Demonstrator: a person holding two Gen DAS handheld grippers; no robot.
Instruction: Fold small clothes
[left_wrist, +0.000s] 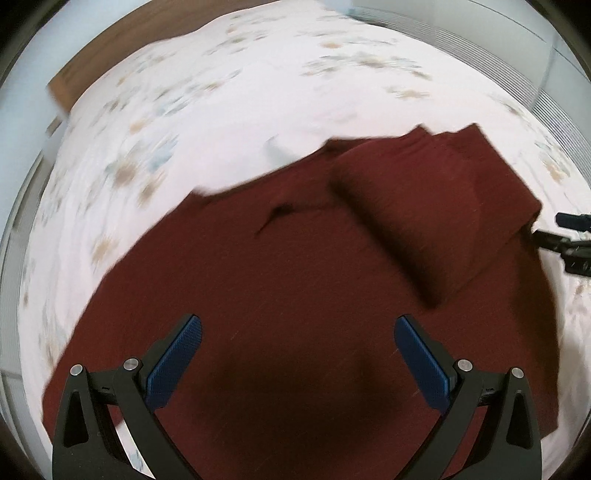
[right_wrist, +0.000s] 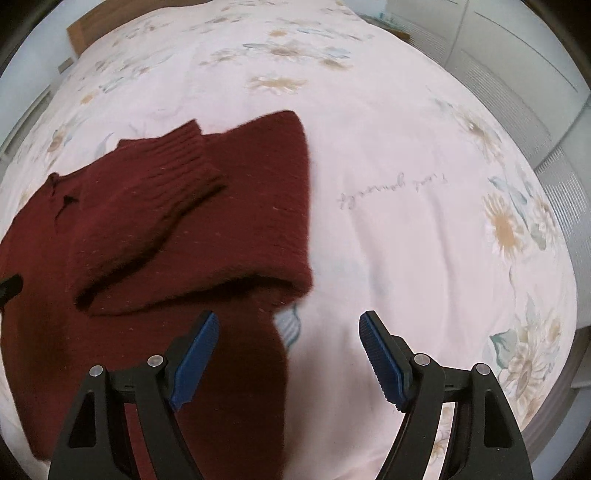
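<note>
A dark red knit sweater (left_wrist: 288, 280) lies flat on the bed, with its right sleeve (left_wrist: 406, 206) folded across the body. In the right wrist view the sweater (right_wrist: 155, 236) fills the left half, the folded sleeve with its ribbed cuff (right_wrist: 177, 162) on top. My left gripper (left_wrist: 297, 332) is open and empty above the sweater's body. My right gripper (right_wrist: 288, 328) is open and empty above the sweater's right edge. The right gripper's fingers (left_wrist: 569, 221) show at the right edge of the left wrist view.
The bed has a pale pink sheet (right_wrist: 406, 184) printed with flowers and a line of script. A wooden headboard (left_wrist: 122, 48) is at the far left end. White cupboard fronts (right_wrist: 517, 55) stand beyond the bed on the right.
</note>
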